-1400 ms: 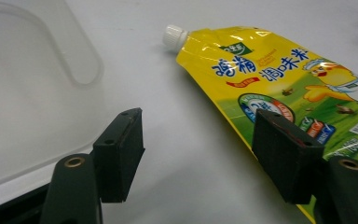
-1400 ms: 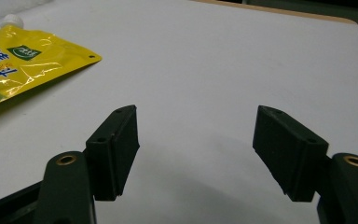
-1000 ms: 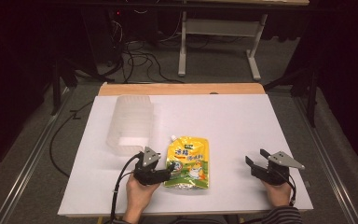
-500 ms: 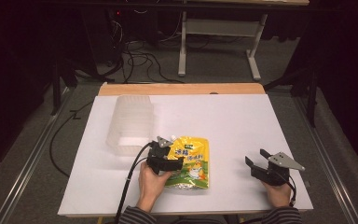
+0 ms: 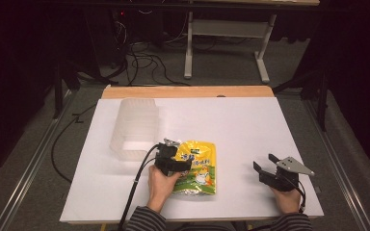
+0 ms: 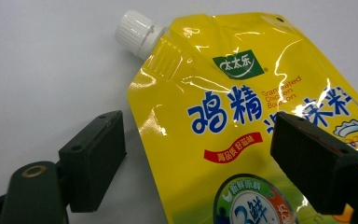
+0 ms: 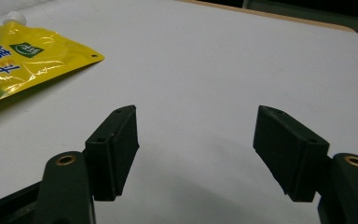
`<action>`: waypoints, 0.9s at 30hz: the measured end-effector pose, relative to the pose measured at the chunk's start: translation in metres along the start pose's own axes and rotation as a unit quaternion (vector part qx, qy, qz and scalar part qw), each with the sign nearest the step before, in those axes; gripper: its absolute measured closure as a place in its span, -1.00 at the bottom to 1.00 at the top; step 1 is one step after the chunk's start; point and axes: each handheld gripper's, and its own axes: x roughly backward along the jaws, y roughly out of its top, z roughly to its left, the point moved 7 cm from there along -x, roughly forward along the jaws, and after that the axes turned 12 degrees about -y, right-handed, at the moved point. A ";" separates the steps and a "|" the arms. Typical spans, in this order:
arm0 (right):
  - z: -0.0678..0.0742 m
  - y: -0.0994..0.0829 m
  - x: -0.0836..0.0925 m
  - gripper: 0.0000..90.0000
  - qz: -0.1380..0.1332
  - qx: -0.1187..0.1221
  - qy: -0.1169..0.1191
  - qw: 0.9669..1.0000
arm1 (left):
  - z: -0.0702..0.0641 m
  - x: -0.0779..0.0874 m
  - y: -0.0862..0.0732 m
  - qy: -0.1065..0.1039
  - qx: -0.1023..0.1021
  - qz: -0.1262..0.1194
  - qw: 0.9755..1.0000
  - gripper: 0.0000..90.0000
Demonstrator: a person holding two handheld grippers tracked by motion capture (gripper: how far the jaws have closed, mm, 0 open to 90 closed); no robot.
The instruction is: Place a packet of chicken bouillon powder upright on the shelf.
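A yellow spouted pouch (image 5: 200, 166) with a white cap (image 6: 134, 33) lies flat on the white table top (image 5: 231, 120). My left gripper (image 5: 173, 161) hovers low over the pouch's left edge. In the left gripper view the pouch (image 6: 242, 140) has that edge between the wide-apart jaws of the left gripper (image 6: 200, 144), whose pads do not press on it; the jaws have just been opening. My right gripper (image 5: 264, 162) rests at the front right, open and holding nothing. In the right gripper view the right gripper (image 7: 219, 140) faces bare table, with the pouch (image 7: 23, 56) far off to the left.
A clear plastic container (image 5: 135, 127) stands on the table just behind and left of the pouch. A wooden strip (image 5: 188, 91) marks the table's far edge. Cables and a desk frame (image 5: 221, 38) are on the floor beyond.
My left hand has slid right and forward from beside the pouch to over its left edge. The right hand has stayed where it was.
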 end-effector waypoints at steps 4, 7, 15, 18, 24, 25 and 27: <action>0.000 0.000 0.000 -0.30 -0.002 0.002 -0.001 1.000 | -0.004 -0.001 -0.001 0.018 -0.023 0.018 0.999 -0.44; 0.001 0.000 0.000 -0.30 0.002 -0.001 -0.002 1.000 | -0.007 -0.002 -0.002 0.025 -0.034 0.024 0.999 -0.35; 0.000 0.000 -0.001 -0.30 0.000 0.005 -0.004 1.000 | -0.013 -0.001 -0.004 0.033 -0.072 0.029 0.996 0.31; 0.000 0.000 -0.001 -0.30 0.002 0.003 -0.005 1.000 | -0.018 -0.001 -0.005 0.020 -0.080 0.034 0.996 0.71; 0.001 0.000 -0.001 -0.30 0.003 0.001 -0.003 1.000 | -0.021 -0.001 -0.006 0.005 -0.101 0.026 0.995 0.98; 0.001 0.000 -0.001 -0.30 0.003 0.003 -0.004 1.000 | -0.021 0.000 -0.005 -0.003 -0.099 0.027 0.995 0.98; 0.000 0.000 -0.001 -0.30 0.002 0.004 -0.005 1.000 | -0.020 0.004 -0.002 -0.019 -0.094 0.022 0.995 0.99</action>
